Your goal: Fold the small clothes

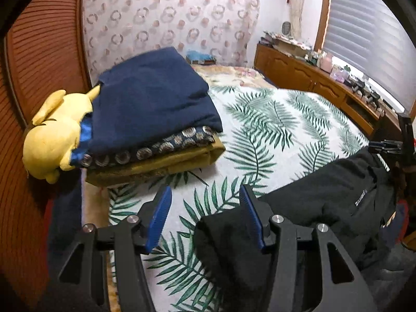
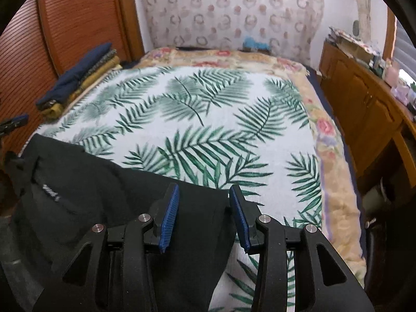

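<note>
The black garment [image 2: 109,182] lies on the bed [image 2: 208,104] along the near edge, spread across the palm-leaf cover, with both my claws at its ends. It looks like soft, floppy fabric, light, no stiffness, probably a bit bunchy at the seams; it should drape and sag when lifted, so I judge it needs a pinch at two corners to keep the fold straight.

My left claw [image 1: 205,215] is spread wide, holding nothing, with its right finger touching or just over the bunched black end [image 1: 228,247]. My right claw [image 2: 204,215] is also spread and empty, with the garment's edge lying between and under its fingers. Best hold, I think: the hem corner at each claw, pinching a single layer.

Around: a stack of folded clothes [image 1: 156,119] sits at the far left of the bed, navy on top, patterned and mustard below, a yellow plush toy [image 1: 54,135] touching it. The wooden cabinet [image 2: 364,109] runs along the right, well apart. Nothing blocks the open cover ahead; the stack is near my left side, so I'd watch not to swipe it.
</note>
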`<state>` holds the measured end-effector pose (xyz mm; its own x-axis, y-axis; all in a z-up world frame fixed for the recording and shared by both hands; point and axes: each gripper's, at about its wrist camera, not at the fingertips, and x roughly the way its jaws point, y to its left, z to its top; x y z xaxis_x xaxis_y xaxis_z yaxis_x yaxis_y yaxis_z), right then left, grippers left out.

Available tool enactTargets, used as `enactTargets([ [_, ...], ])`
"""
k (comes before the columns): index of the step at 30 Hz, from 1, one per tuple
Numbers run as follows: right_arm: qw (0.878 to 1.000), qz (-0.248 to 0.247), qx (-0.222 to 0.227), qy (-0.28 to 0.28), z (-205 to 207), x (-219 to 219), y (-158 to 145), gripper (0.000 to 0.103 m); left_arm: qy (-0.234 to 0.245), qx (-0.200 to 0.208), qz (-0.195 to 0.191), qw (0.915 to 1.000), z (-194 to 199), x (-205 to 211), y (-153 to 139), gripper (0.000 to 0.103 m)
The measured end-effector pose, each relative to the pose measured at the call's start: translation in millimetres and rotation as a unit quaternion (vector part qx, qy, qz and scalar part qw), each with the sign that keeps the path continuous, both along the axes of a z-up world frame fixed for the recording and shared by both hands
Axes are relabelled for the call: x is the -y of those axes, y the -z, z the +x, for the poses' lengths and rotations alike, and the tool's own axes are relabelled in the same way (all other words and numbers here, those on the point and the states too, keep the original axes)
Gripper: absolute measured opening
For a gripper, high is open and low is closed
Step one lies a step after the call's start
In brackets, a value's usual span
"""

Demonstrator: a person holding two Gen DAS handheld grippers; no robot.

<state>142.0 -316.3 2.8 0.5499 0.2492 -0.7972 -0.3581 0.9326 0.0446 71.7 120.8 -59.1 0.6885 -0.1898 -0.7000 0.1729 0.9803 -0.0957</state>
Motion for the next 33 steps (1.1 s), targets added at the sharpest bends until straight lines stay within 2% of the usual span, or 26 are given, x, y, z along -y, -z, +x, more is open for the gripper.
enactTargets([
  [7,1.000,0.003,-0.021,0.007,4.2,3.6,12.2,0.040,0.010,-0.028,0.008,0.9995,3.7,8.8,19.6,0.053],
  [15,1.000,-0.006,-0.024,0.001,6.1,-1.8,14.2,0.040,0.012,-0.043,0.011,0.9989,1.2,9.9,31.6,0.053],
  [16,1.000,-0.010,-0.022,-0.002,5.5,-3.2,14.3,0.037,0.012,-0.045,0.011,0.9989,2.1,9.2,32.4,0.053],
  [18,1.000,-0.006,-0.018,-0.014,3.6,-5.6,13.1,0.018,0.012,-0.048,0.009,0.9987,2.3,7.8,35.0,0.053],
  [21,1.000,-0.004,-0.003,-0.030,-1.8,-8.1,7.6,0.008,0.011,-0.050,0.002,0.9987,2.0,6.0,36.5,0.053],
  [24,0.999,0.014,0.026,-0.022,-7.5,-2.5,-4.5,0.006,0.010,-0.049,0.000,0.9987,1.4,5.5,36.7,0.053],
  [27,0.999,0.016,0.047,0.017,-8.5,8.4,-14.3,0.006,0.010,-0.048,-0.001,0.9988,-0.5,5.4,37.8,0.053],
  [33,0.999,0.013,0.023,0.021,-2.4,8.5,0.0,0.006,0.007,-0.046,-0.008,0.9989,-4.3,3.6,37.5,0.053],
])
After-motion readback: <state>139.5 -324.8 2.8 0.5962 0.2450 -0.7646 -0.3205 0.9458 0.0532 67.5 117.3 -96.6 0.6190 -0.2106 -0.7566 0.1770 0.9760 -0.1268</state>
